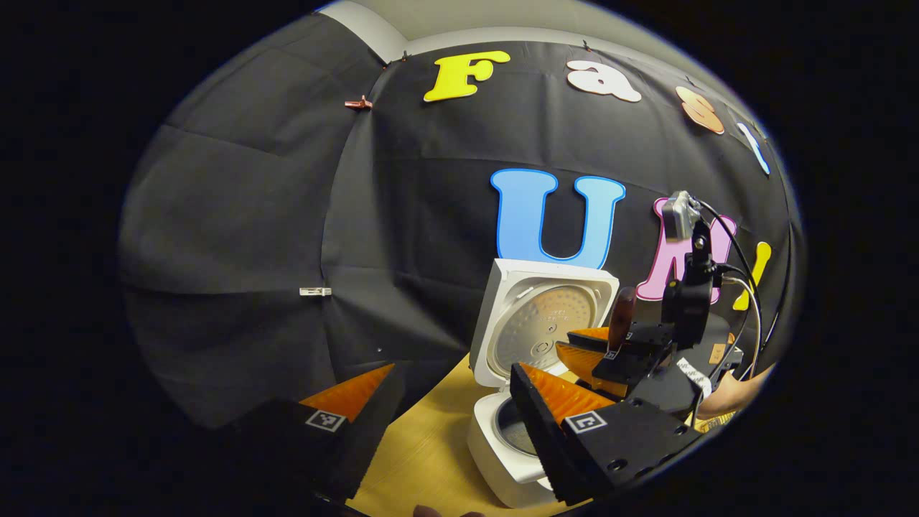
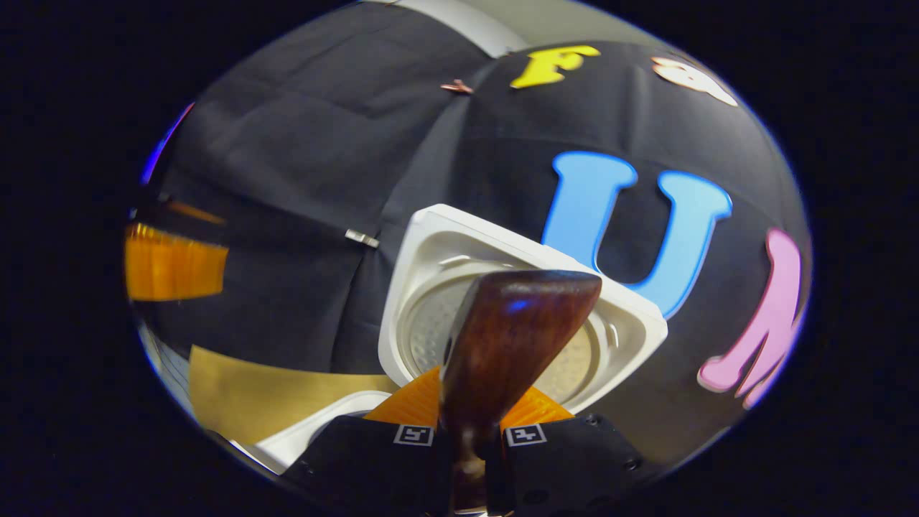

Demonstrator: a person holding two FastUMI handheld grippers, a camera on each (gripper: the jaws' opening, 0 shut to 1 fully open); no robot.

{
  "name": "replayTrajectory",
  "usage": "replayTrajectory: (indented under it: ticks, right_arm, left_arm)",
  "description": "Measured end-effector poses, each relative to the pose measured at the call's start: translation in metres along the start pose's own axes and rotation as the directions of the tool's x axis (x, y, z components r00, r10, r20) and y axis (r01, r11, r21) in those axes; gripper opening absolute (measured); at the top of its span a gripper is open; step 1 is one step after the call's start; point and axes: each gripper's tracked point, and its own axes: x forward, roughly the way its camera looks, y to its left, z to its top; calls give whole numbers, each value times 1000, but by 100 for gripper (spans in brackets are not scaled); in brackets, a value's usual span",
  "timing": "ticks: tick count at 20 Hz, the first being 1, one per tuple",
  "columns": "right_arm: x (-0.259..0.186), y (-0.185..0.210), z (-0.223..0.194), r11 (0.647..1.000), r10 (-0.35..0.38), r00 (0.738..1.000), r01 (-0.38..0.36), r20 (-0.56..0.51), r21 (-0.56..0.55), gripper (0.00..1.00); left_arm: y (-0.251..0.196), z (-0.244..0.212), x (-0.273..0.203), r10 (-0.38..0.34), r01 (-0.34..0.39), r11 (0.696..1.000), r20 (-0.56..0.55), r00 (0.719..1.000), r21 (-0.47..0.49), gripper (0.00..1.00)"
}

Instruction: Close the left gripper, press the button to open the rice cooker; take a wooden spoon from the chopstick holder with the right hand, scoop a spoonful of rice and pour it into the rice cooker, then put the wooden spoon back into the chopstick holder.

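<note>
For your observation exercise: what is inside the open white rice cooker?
In the left gripper view, the white rice cooker shows a dark inner pot rim beneath its raised lid. The left gripper finger covers the rest, so any contents are hidden.

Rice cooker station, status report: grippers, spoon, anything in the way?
Left gripper open, idle. Right gripper shut on wooden spoon, bowl up, above rice cooker. Lid open. Nothing in the way.
</note>
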Motion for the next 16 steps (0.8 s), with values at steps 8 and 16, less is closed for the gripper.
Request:
replayTrajectory:
  ticks: [8,16]
  right_arm:
    - [-21,-47,6,772,-50,999,47,-13,634,22]
    - [-80,-116,9,570,-181,983,88,21,817,21]
  left_arm:
    - [-15,7,-9,-12,12,1000,14,1000,11,95]
    - [-42,13,-20,-39,39,999,26,999,18,95]
